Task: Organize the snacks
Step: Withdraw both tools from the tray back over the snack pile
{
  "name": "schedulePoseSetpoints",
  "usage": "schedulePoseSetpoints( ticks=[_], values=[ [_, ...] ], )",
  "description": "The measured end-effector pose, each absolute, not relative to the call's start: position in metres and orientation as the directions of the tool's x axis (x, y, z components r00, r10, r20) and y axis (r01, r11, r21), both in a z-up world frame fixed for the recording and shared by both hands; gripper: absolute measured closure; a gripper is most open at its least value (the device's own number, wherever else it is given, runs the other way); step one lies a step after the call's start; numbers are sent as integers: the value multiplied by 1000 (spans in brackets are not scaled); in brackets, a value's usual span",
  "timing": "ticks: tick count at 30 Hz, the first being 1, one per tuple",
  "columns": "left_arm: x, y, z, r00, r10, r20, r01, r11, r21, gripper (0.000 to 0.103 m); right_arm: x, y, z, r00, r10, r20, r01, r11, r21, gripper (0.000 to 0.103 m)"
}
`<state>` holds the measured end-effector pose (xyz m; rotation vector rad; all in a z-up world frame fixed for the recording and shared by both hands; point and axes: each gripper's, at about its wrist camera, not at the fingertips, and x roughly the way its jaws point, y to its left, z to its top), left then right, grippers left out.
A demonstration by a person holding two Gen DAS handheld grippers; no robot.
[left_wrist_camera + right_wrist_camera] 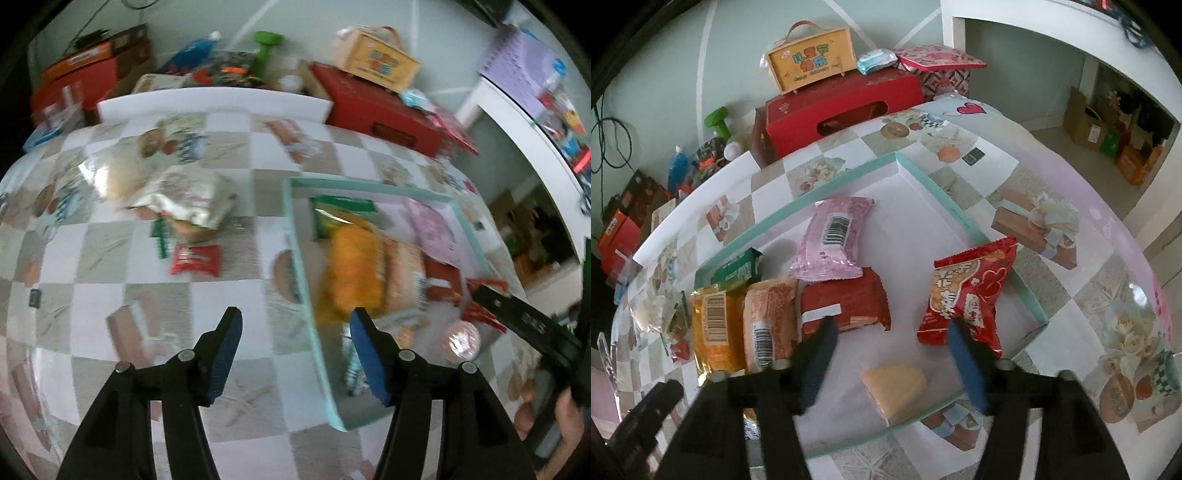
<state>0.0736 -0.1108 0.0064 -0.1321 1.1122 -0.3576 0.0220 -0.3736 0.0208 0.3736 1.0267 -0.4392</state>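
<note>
Tray (964, 218): holds about seven snacks, pink packet (833, 236) toward 12 o'clock.
Left out: silver bag (184, 195), small red packet (195, 260) on surface (92, 258), 9 o'clock of tray.
Left claw (295, 354): wide, empty.
Right claw (890, 362): wide, empty.

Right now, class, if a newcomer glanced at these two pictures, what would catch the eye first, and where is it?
The shallow mint-green tray on the checked tablecloth, filled with bright packets: a pink packet toward its back, a red packet by its right wall. Left of the tray, a crumpled silver bag and a small red packet wait on the cloth.
</note>
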Motion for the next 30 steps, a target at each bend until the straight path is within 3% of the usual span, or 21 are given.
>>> schedulePoseSetpoints(
  ticks=[5,10,13,18,21,30],
  values=[
    [83,-90,3,426,-268,-864,134,963,-233,22,28,-363,21,444,-173,-879,487,870,75,24],
    [90,-73,2,444,-227,-867,82,974,-213,17,34,-347,22,453,-170,-875,450,891,60,13],
    [92,-68,0,450,-196,-872,56,980,-192,17,37,-338,24,458,-171,-872,431,901,49,12],
    [94,-57,-2,459,-162,-873,18,985,-173,6,41,-325,25,463,-166,-871,404,914,41,12],
    [95,-53,0,475,-138,-869,4,988,-154,5,44,-318,24,465,-163,-870,390,920,36,0],
    [100,-24,8,520,-97,-849,-72,985,-157,0,49,-296,28,493,-151,-857,345,938,33,0]
  ],
)
